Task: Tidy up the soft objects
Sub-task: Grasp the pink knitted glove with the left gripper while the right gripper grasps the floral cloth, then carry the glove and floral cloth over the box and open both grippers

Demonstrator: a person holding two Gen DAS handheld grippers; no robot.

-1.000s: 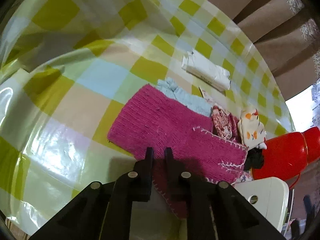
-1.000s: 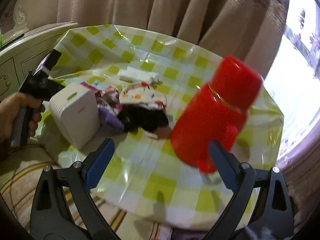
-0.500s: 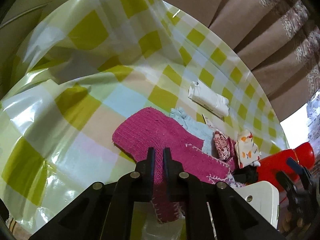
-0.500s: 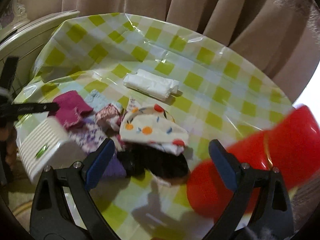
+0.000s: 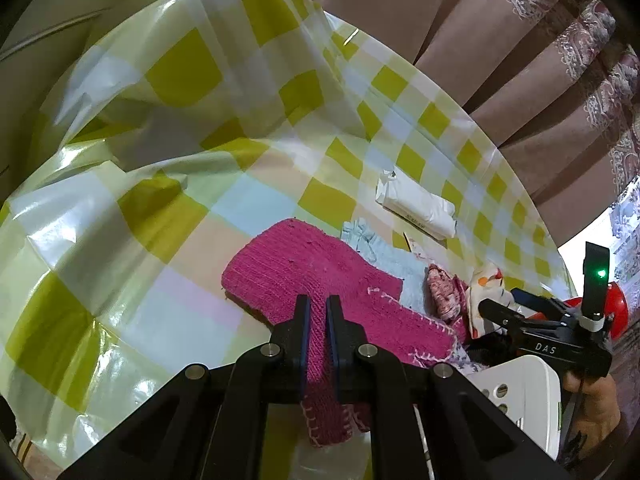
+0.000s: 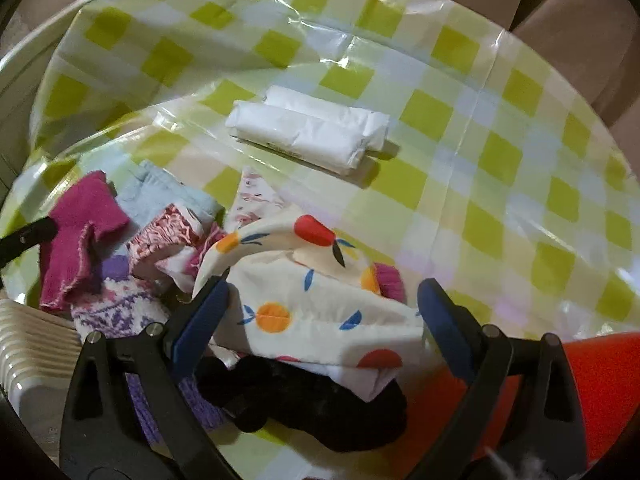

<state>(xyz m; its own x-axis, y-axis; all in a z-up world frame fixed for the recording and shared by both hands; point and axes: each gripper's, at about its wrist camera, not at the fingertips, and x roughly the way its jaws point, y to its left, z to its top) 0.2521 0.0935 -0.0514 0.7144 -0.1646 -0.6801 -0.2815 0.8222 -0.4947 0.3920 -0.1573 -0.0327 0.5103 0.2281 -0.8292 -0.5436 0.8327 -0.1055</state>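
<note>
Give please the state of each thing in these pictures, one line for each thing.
left gripper: shut on the pink knitted cloth
right gripper: open, above the pile
pink knitted cloth: flat on the table, one edge pinched
fruit-print cloth: crumpled, on top of the pile
black cloth: bunched under the fruit-print cloth
white packet: sealed, lying flat, apart from the pile
red flask: only partly in view

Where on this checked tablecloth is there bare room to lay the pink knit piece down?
Bare cloth lies left of the pink knit piece, and beyond and right of the white packet. Crowded: the fabric pile between the white box and red flask.
</note>
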